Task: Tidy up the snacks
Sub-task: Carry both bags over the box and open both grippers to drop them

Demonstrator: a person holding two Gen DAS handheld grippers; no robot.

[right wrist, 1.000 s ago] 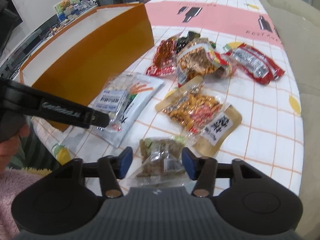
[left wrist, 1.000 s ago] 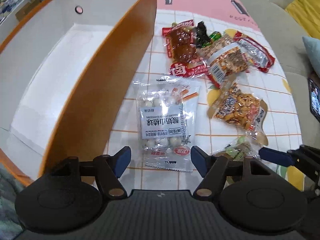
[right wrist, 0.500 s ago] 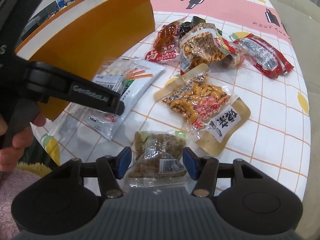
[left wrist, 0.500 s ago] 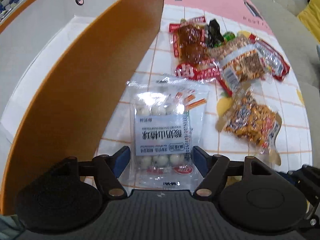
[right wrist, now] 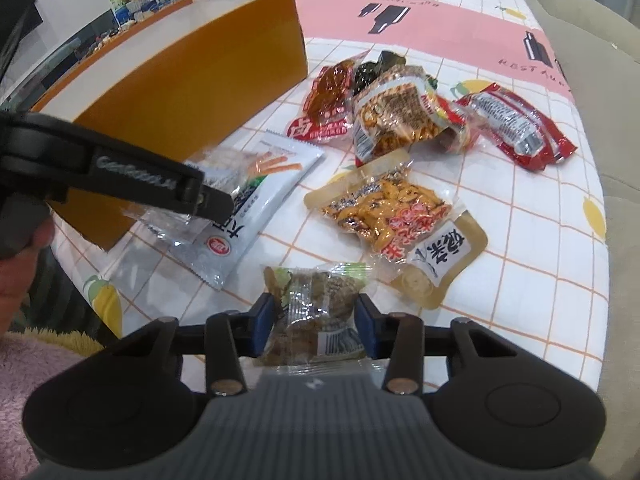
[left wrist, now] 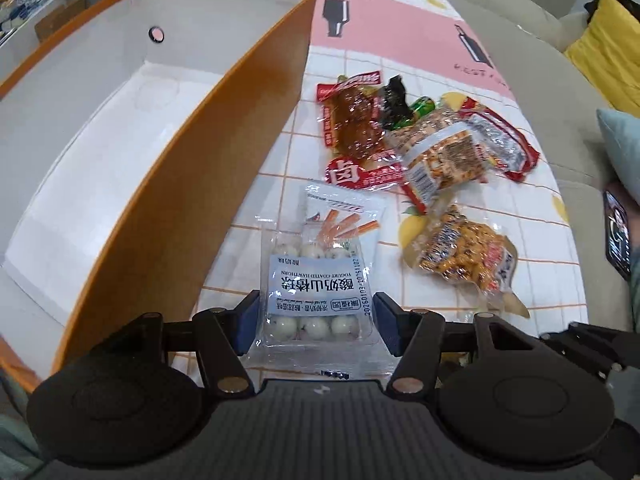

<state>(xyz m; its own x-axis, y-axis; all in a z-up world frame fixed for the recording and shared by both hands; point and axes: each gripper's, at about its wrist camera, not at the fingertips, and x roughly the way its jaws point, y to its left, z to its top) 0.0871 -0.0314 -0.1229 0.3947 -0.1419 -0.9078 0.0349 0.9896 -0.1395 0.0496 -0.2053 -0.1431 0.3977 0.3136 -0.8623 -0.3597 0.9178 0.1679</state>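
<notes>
A clear pack of yogurt-coated hawthorn balls (left wrist: 316, 284) lies between the fingers of my left gripper (left wrist: 316, 322), which is open around it. It rests on a white snack bag (left wrist: 344, 216), also seen in the right wrist view (right wrist: 256, 208). My right gripper (right wrist: 314, 322) is open around a small clear pack of brown snacks (right wrist: 316, 312), pads close to its sides. An orange box (left wrist: 168, 184) with a white inside stands open at the left, also in the right wrist view (right wrist: 188, 92).
More snack packs lie on the checked tablecloth (right wrist: 540, 240): an orange peanut pack (right wrist: 396, 216), red meat packs (right wrist: 328, 104), a nut bag (right wrist: 396, 116), a red sausage pack (right wrist: 516, 128). The left gripper's arm (right wrist: 120, 168) crosses the right wrist view. A sofa (left wrist: 520, 40) runs along the right.
My left gripper has moved forward so the hawthorn pack sits between its fingers. My right gripper has moved forward over the brown snack pack and its fingers have narrowed around it.
</notes>
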